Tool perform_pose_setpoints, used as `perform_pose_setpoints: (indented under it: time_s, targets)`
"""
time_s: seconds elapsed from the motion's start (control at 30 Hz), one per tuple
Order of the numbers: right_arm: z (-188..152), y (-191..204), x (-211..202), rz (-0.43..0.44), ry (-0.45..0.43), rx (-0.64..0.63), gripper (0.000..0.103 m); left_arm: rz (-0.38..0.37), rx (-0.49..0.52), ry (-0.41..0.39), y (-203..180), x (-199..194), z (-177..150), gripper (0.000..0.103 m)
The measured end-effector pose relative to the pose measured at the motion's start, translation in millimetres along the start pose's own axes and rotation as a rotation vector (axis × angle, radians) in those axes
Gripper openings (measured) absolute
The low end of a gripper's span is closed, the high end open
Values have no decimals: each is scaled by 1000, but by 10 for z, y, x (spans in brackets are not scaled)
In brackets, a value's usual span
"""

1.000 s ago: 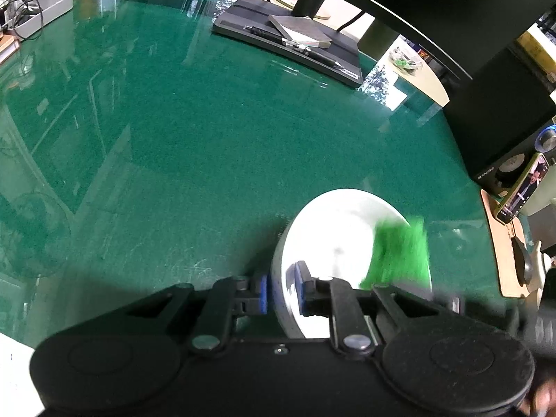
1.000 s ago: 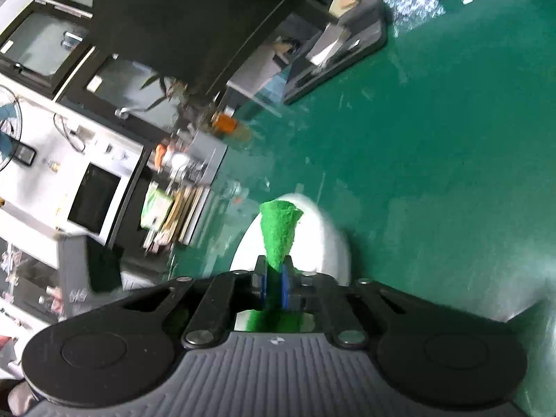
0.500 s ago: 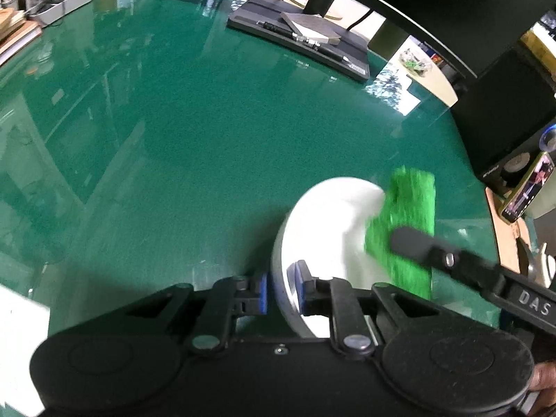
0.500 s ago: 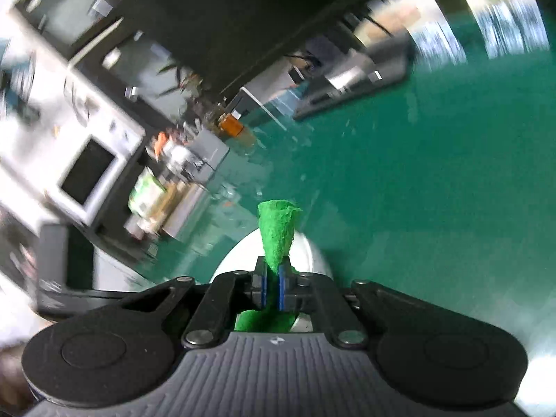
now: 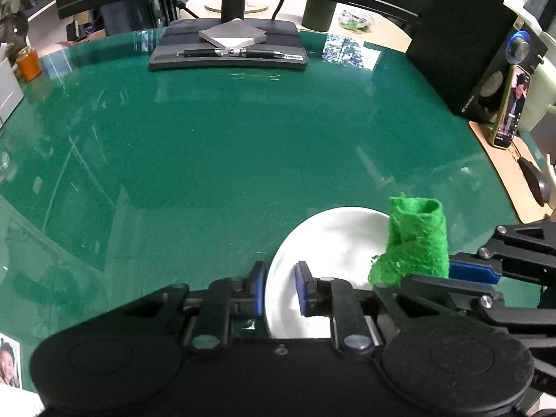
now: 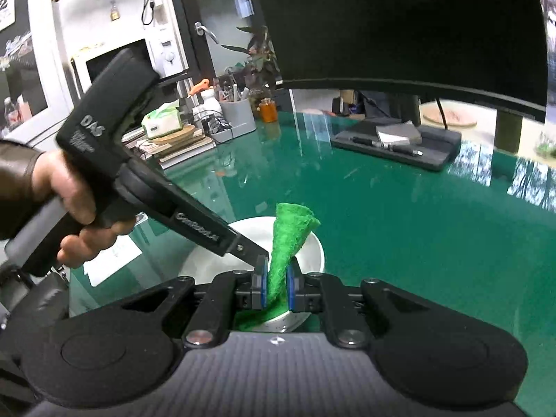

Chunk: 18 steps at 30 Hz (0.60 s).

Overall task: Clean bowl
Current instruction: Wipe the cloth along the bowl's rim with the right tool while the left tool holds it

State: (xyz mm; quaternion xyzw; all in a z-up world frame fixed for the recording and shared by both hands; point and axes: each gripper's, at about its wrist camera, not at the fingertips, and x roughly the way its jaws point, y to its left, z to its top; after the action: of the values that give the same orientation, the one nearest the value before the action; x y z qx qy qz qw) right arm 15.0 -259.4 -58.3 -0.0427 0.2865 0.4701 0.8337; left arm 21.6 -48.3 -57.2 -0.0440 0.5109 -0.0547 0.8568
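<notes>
The white bowl sits on the green glass desk, near its front edge. The left gripper has its jaws clamped across the bowl's near rim. The right gripper has its jaws closed on a rolled green cloth, which stands above the bowl's interior. A hand grips the left gripper's handle.
</notes>
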Motion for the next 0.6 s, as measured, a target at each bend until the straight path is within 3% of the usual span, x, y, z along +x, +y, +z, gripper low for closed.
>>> perform_pose_setpoints:
  time_s: [0.2,0.4,0.6]
  targets:
    - [-59,87,-58,-16,-22,-49,12,32,-85,-16,-9,-67,-175,15]
    - [-68,110,42,-95,-40,-146,11,54,-191,-21,-18,-110,-250,14]
    - [-276,562,-118,-10,-55,-352,11,30,-258,-19,80,-105,-233,14]
